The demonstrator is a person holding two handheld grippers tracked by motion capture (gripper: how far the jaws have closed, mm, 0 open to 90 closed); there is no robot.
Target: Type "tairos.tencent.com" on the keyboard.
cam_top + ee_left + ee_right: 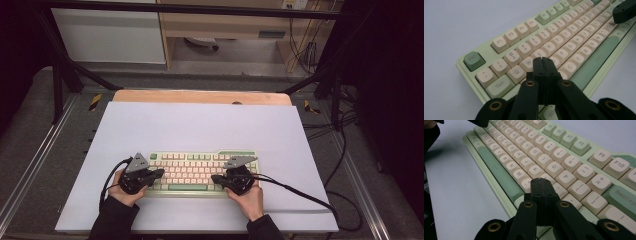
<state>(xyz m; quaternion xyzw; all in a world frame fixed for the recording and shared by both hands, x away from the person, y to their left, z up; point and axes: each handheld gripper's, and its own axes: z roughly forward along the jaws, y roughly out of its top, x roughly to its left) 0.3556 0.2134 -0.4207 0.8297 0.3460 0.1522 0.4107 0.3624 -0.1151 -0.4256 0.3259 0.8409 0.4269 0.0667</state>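
High view shows me the keyboard (202, 172) lying square on the white sheet (200, 130) that covers the desk (200, 96), close to my side, with my left gripper (159, 173) over its left end and my right gripper (215, 178) over its right part, both pointing inward. Along the left gripper view I have the jaws pressed flat together, nothing between them, their tip (544, 60) hovering at the W and E keys (539, 53); whether it touches a cap I cannot tell. From the right gripper view the jaws are likewise closed on nothing, tip (541, 180) sitting near the L and the punctuation keys (560, 188) of the home rows.

I judge the step in hand to be typing: closed jaws used as a single poking finger on each side. My next move calls for picking one key, lining the tip over the middle of that cap, and pressing straight down, then lifting clear. Since the joined jaws look about as wide as a cap, an off-centre press could catch a neighbour.

Around the keyboard the sheet is bare. Cables (300, 192) trail from both grippers across the sheet; the right one runs off toward the desk edge and could drag. Between the two tips only keys lie, so the main hindrance is the other gripper if I reach toward the middle.
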